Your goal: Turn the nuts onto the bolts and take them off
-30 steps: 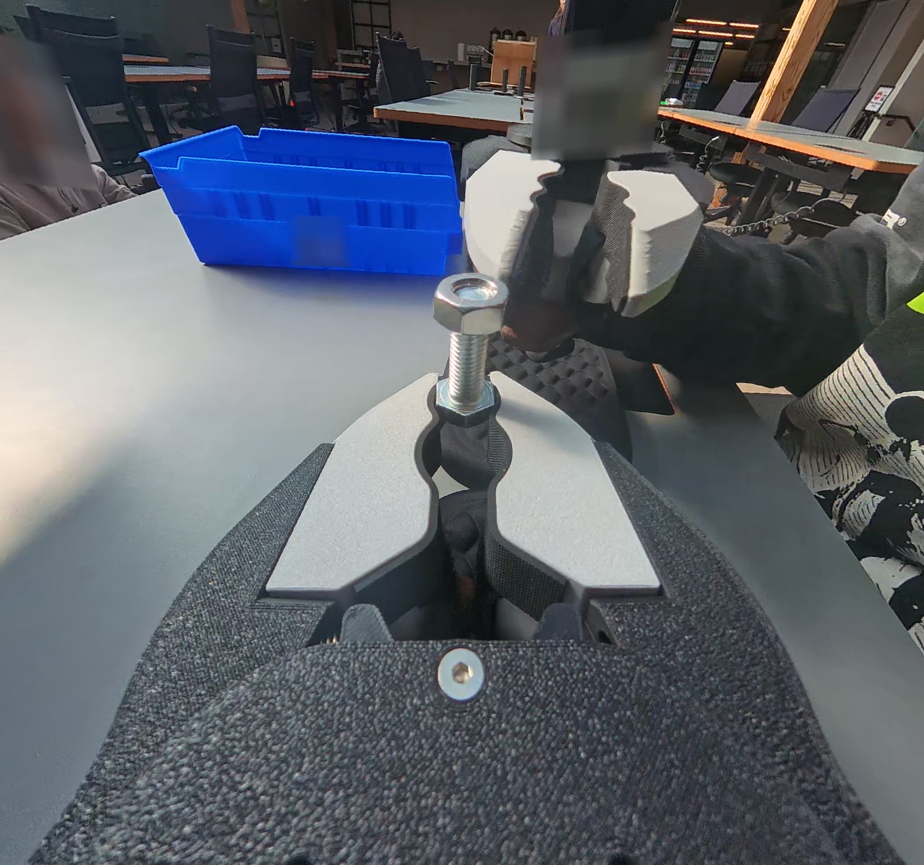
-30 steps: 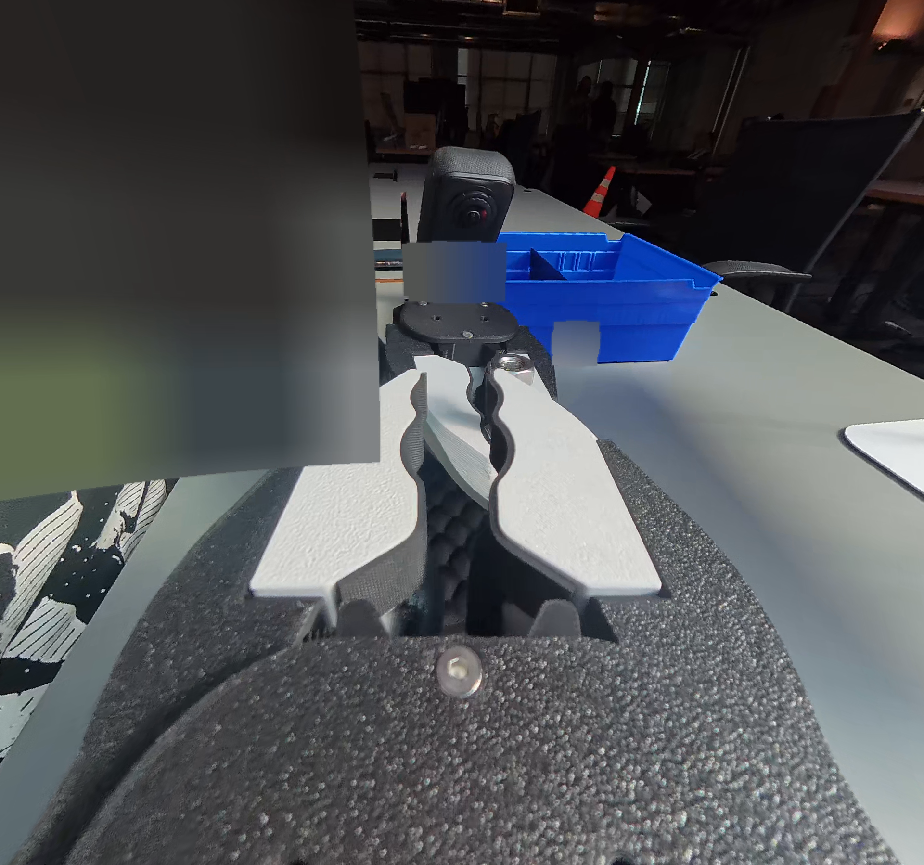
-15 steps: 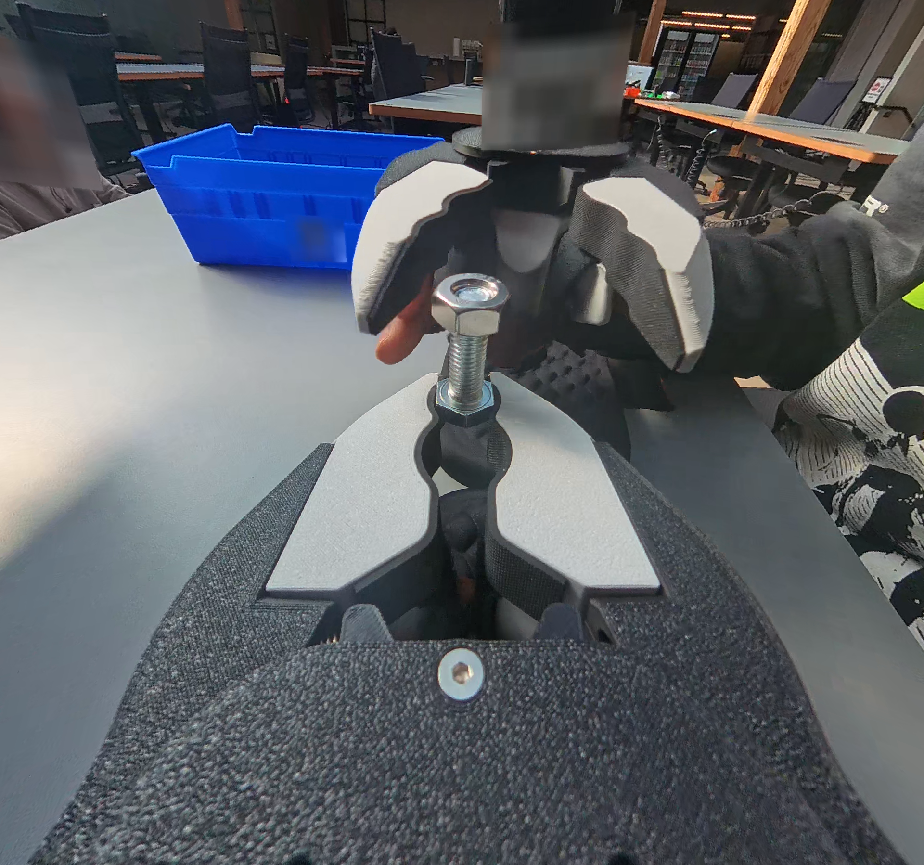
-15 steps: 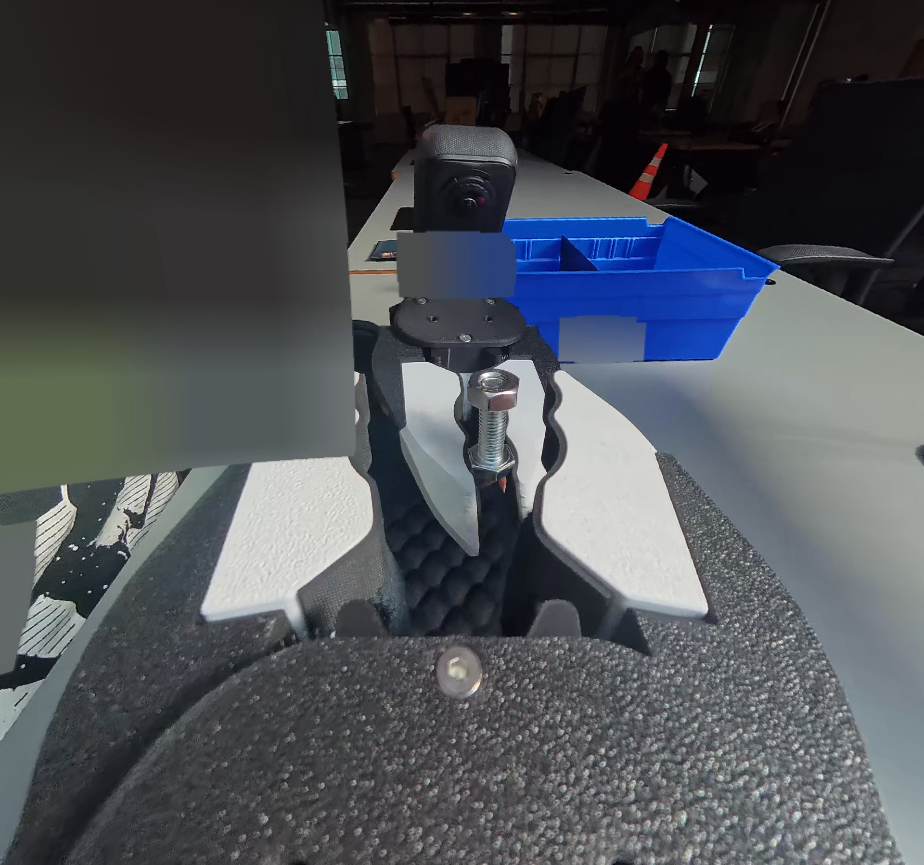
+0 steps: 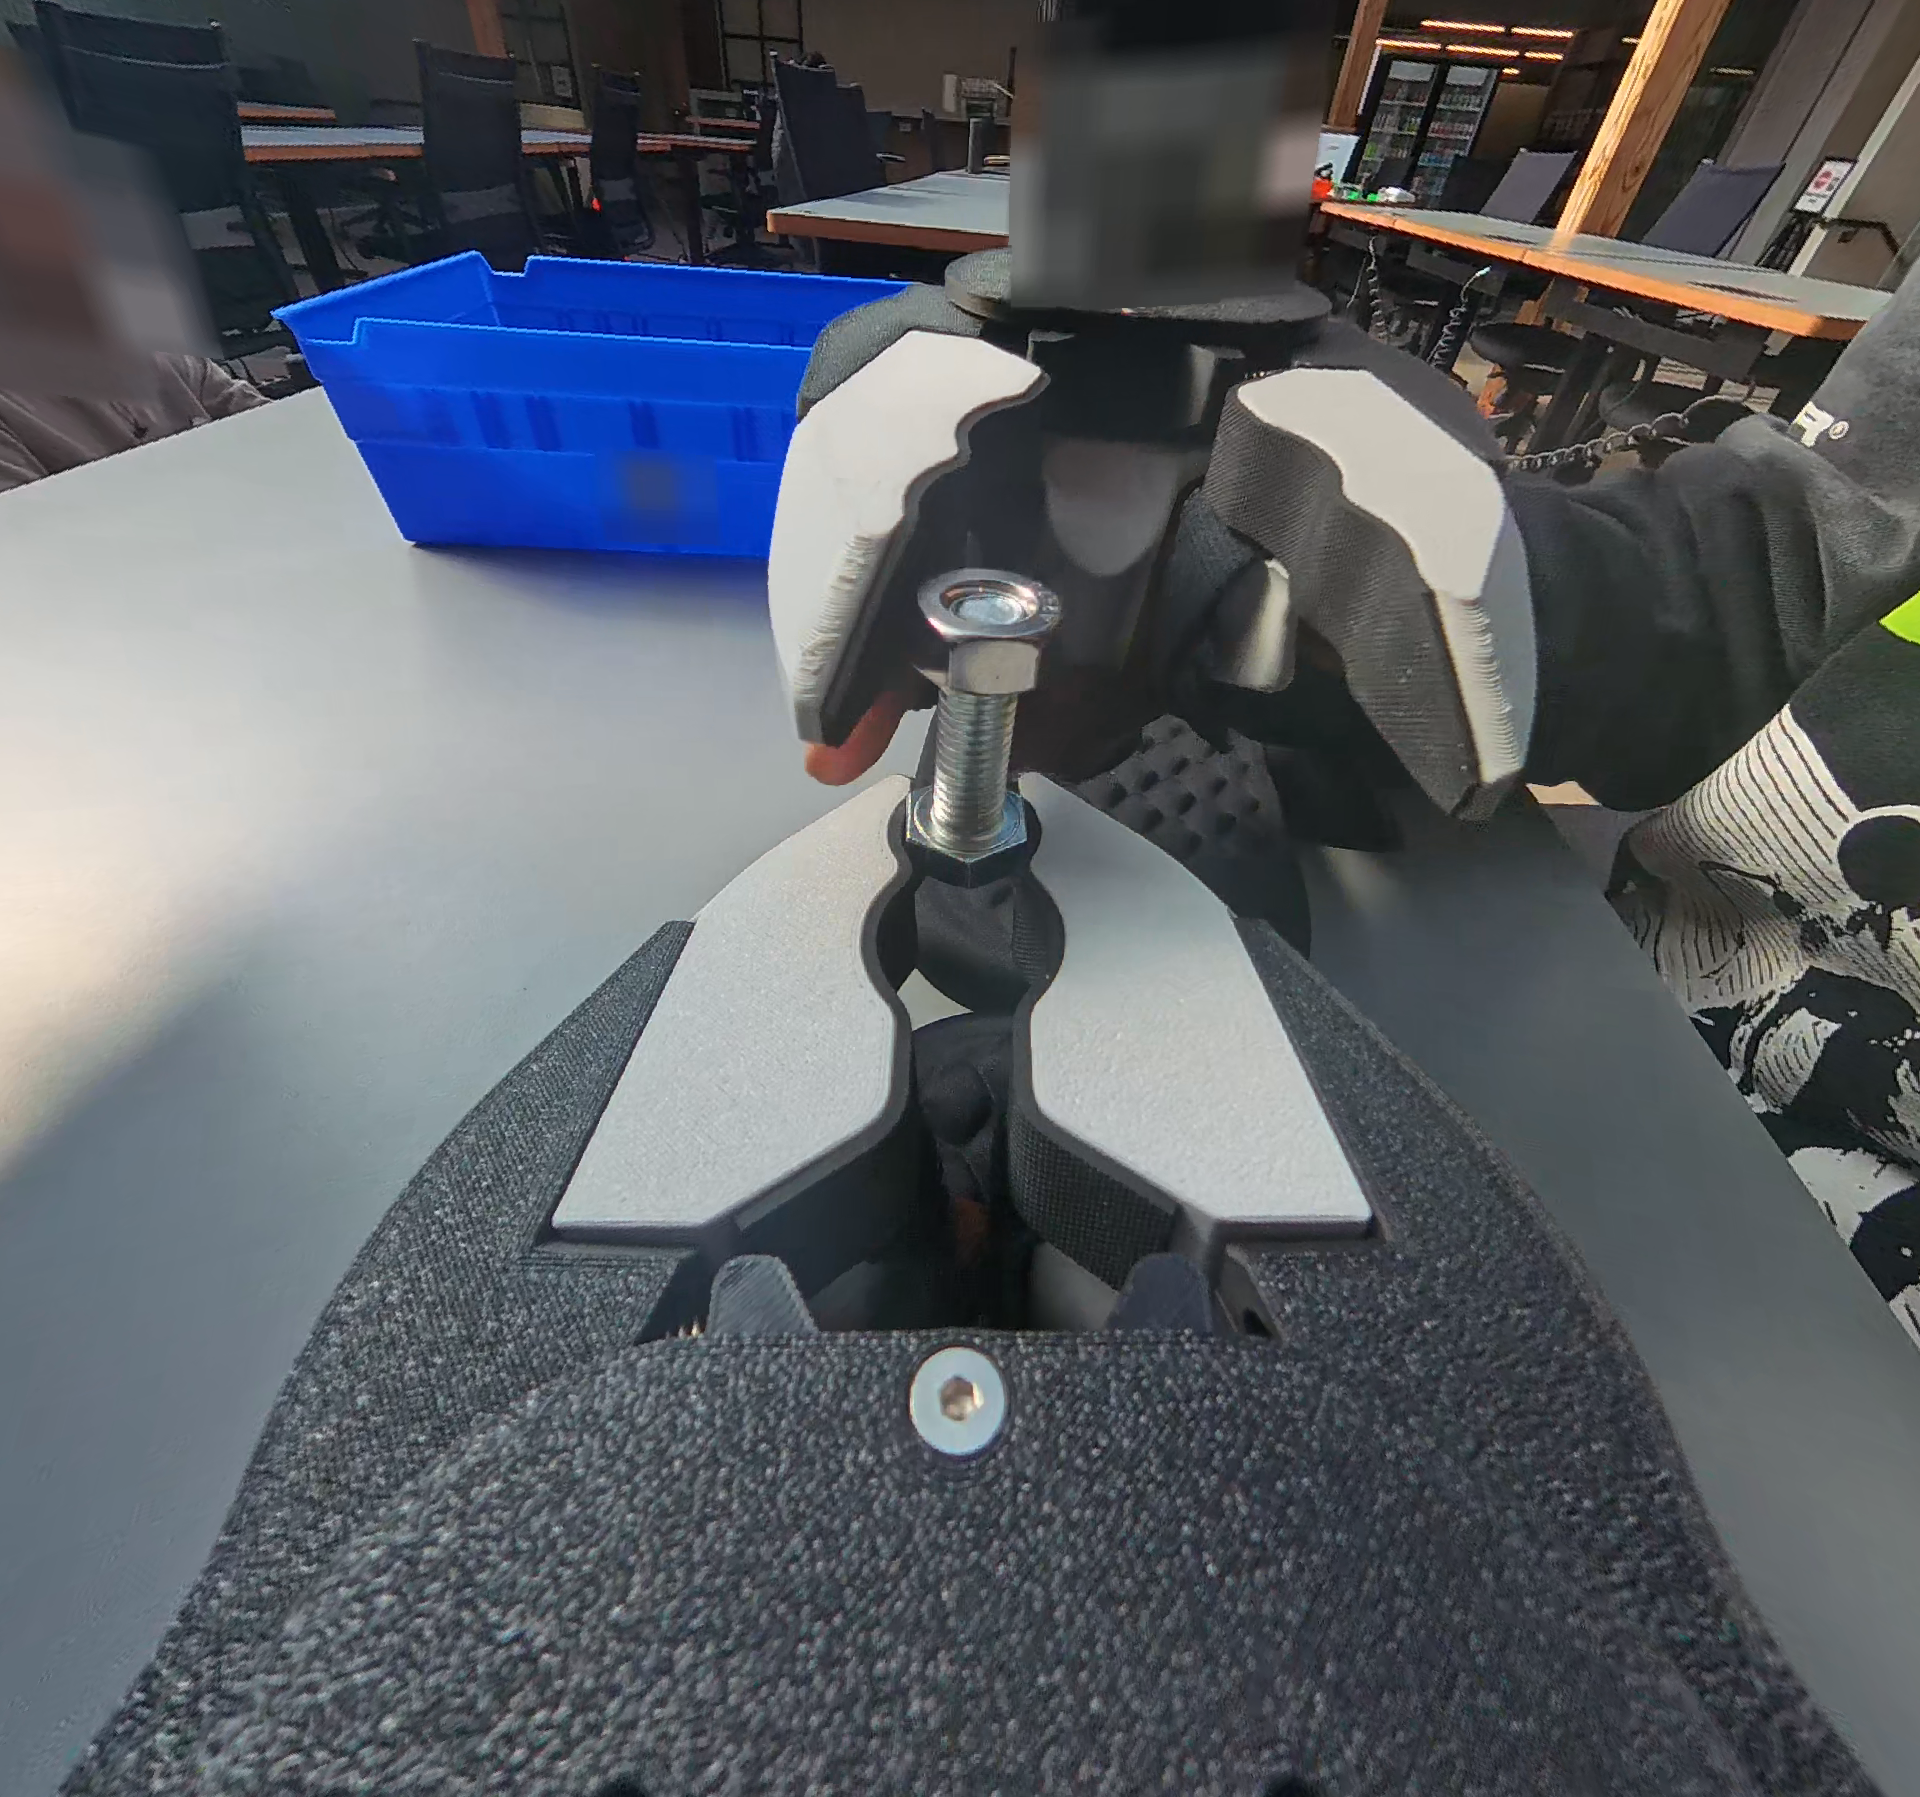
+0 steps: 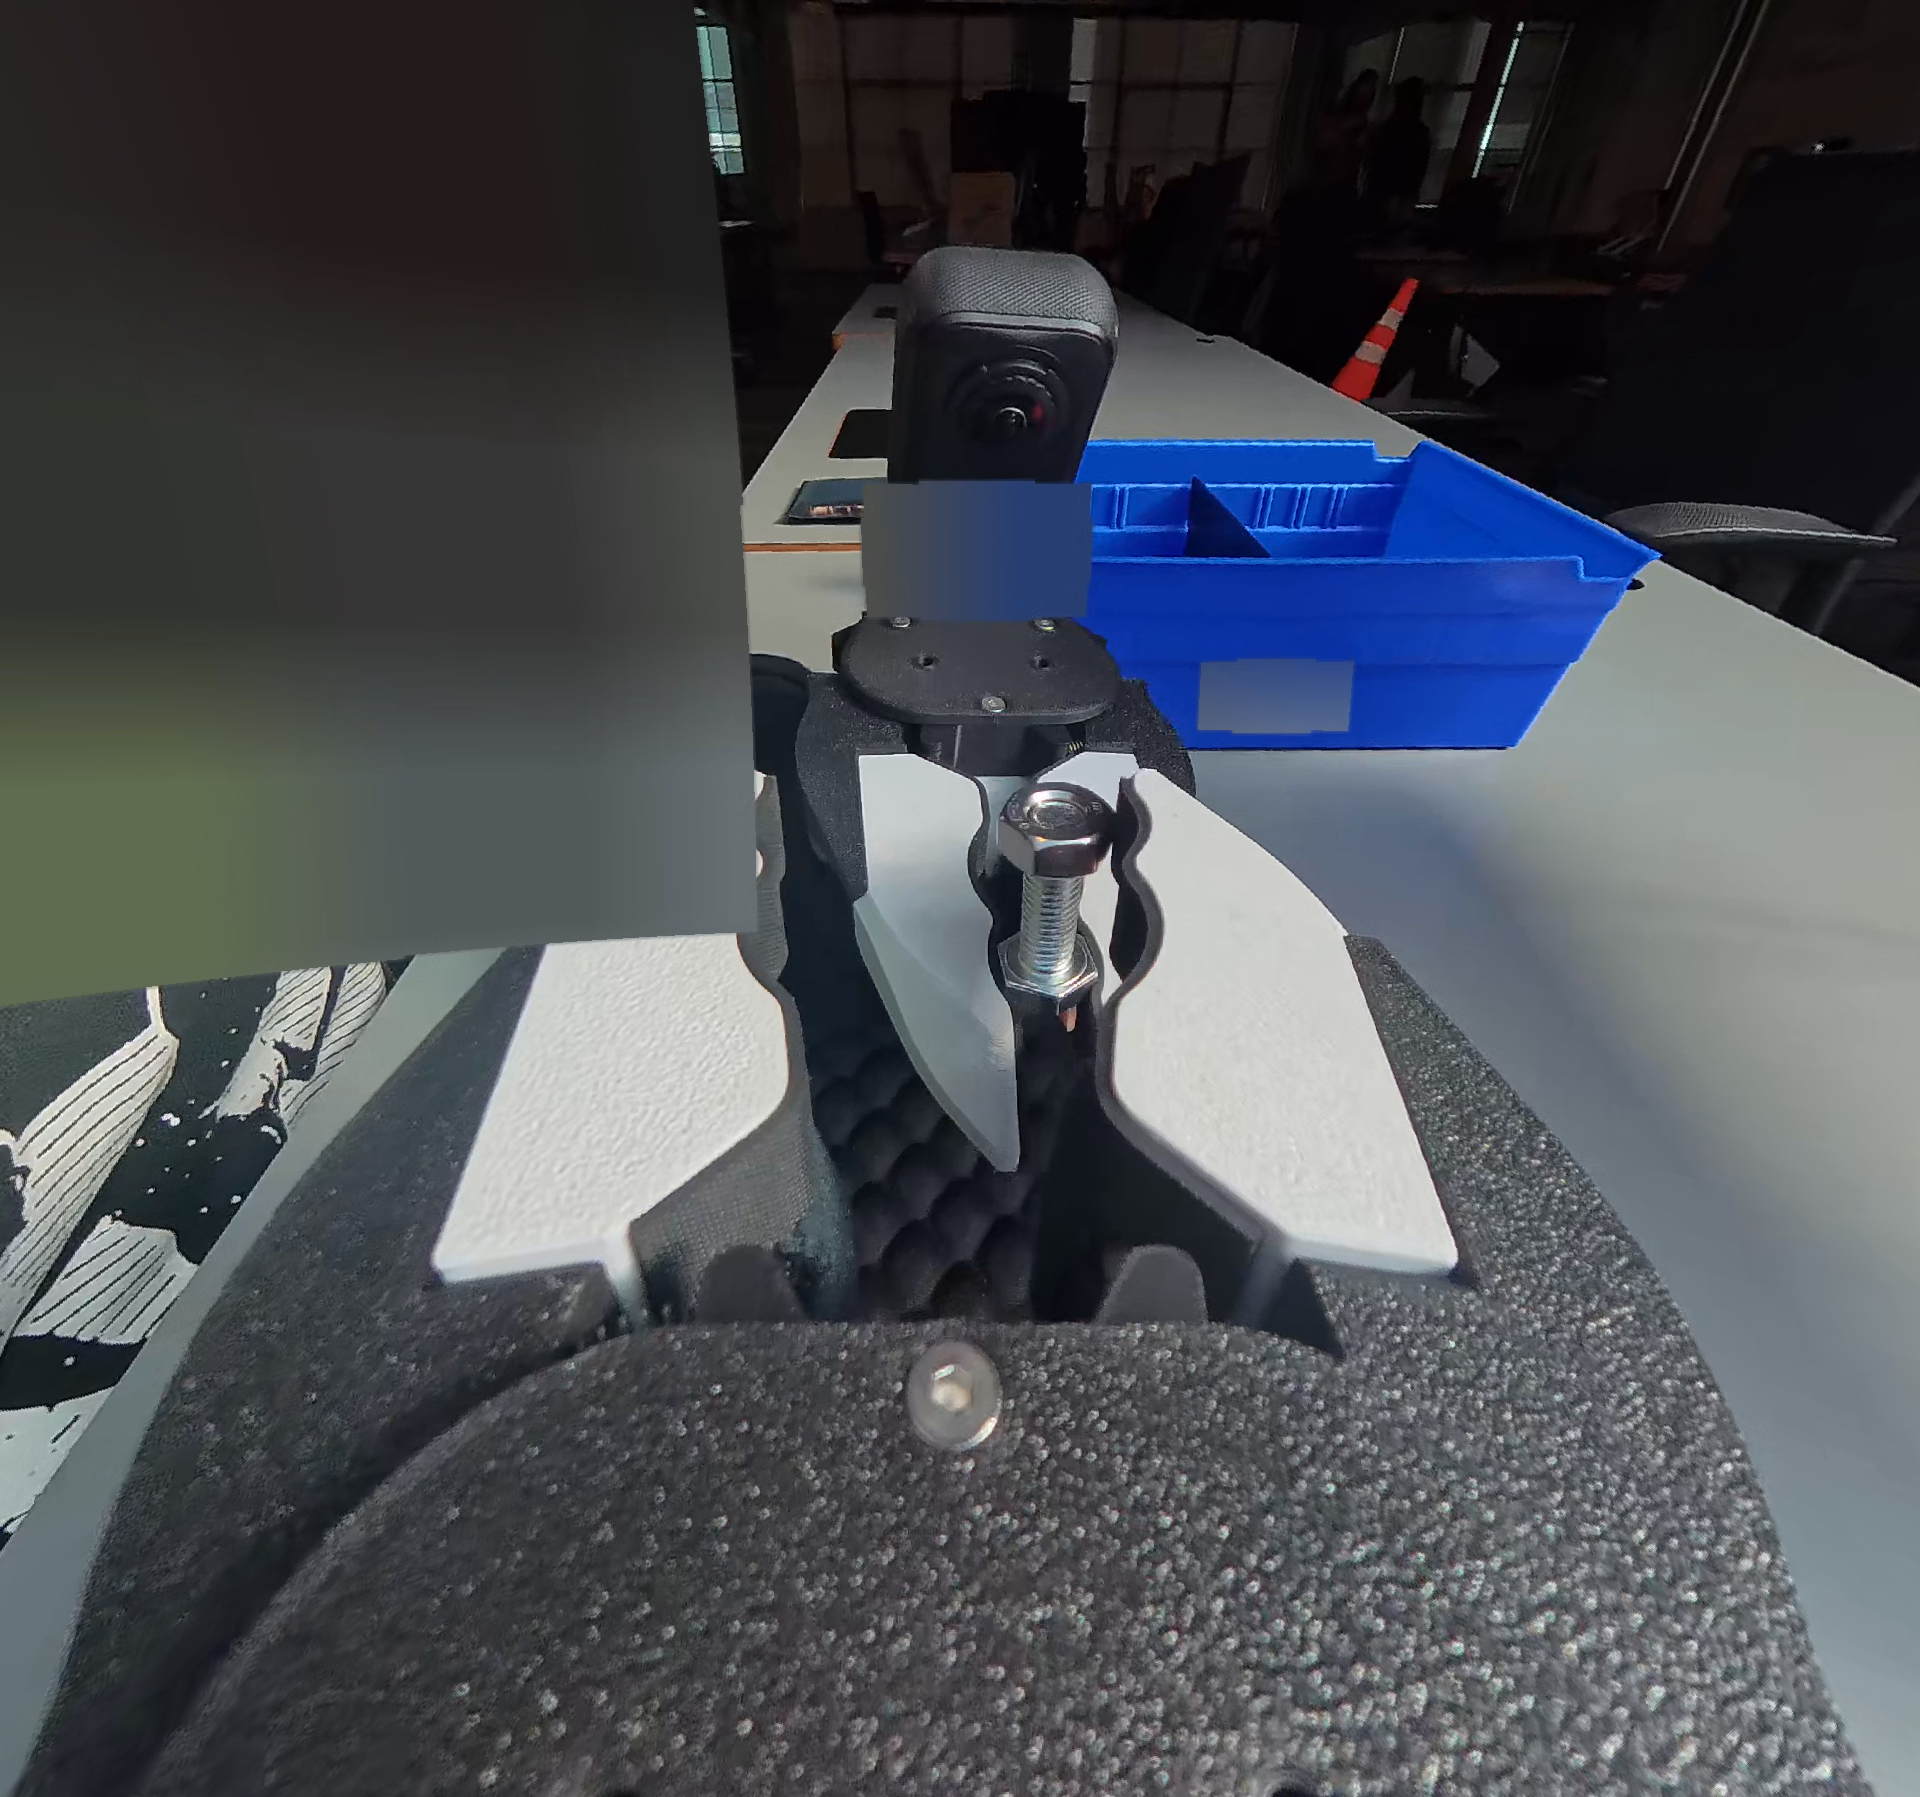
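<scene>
Bolt [image 5: 977, 708] stands upright, head up, its threaded shank rising from a nut [image 5: 968, 831] that sits at the tips of the left gripper [image 5: 966, 838]. That gripper's 2 grey fingers [image 5: 769, 1030] are drawn in narrow and clamp on the nut, so nut and bolt are held above the grey table [image 5: 312, 812].

Facing it, the right gripper [image 5: 1143, 667] is spread wide, its 2 fingers [image 5: 873, 521] on either side of the bolt head; the one on the image left of the left wrist view lies just beside the head, but contact cannot be told. In the right wrist view the same bolt [image 6: 1051, 874] and nut [image 6: 1047, 970] show between the right gripper's [image 6: 956, 916] parted fingers [image 6: 1236, 1020], with the left gripper's camera [image 6: 1003, 365] behind.

A blue bin [image 5: 561, 428] with dividers rests on the table well beyond both tools. A dark sleeve [image 5: 1704, 604] shows behind the right gripper.
</scene>
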{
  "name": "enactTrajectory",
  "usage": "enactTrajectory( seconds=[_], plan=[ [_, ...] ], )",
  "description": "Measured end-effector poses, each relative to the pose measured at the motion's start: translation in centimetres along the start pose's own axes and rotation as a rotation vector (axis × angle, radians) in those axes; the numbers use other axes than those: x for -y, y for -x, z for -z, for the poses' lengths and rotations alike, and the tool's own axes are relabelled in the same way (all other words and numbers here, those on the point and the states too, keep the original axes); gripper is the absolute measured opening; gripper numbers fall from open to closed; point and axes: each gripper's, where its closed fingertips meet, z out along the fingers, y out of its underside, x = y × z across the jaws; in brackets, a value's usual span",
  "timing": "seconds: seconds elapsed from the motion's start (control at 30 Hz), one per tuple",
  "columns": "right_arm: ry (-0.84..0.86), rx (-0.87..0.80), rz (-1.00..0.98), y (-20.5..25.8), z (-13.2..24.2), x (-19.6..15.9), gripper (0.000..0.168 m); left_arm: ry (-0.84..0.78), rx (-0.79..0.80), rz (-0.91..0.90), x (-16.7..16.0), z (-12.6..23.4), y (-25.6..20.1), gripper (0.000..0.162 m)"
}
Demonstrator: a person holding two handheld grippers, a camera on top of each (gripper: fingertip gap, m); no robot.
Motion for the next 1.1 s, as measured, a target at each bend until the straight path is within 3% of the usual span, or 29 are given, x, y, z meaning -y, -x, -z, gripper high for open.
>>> enactTrajectory(
  seconds=[0.3,0.4,0.53,0.7,0.9,1.1],
  plan=[
    [-0.002,-0.103,0.012,-0.4,1.8,0.0,0.043,-0.002,0.005,-0.001,0.0,0.0,0.1,0.013],
    [-0.012,-0.1,0.029,0.0,2.3,0.1,0.013,-0.002,0.008,-0.001,0.0,0.0,0.1,0.013],
    [-0.034,-0.088,0.018,0.6,2.8,0.4,0.005,-0.006,0.007,0.005,0.0,0.1,0.1,0.013],
    [-0.018,-0.108,0.02,0.1,3.1,0.1,0.011,-0.004,0.006,0.003,0.0,0.0,0.1,0.013],
    [-0.028,-0.09,-0.005,-0.8,2.2,0.1,0.053,0.002,0.001,-0.001,-0.1,0.0,0.0,0.013],
    [0.017,0.022,0.008,-0.4,0.0,-0.2,0.059,0.022,-0.009,-0.017,-0.3,-0.2,-0.2,0.013]
  ],
)
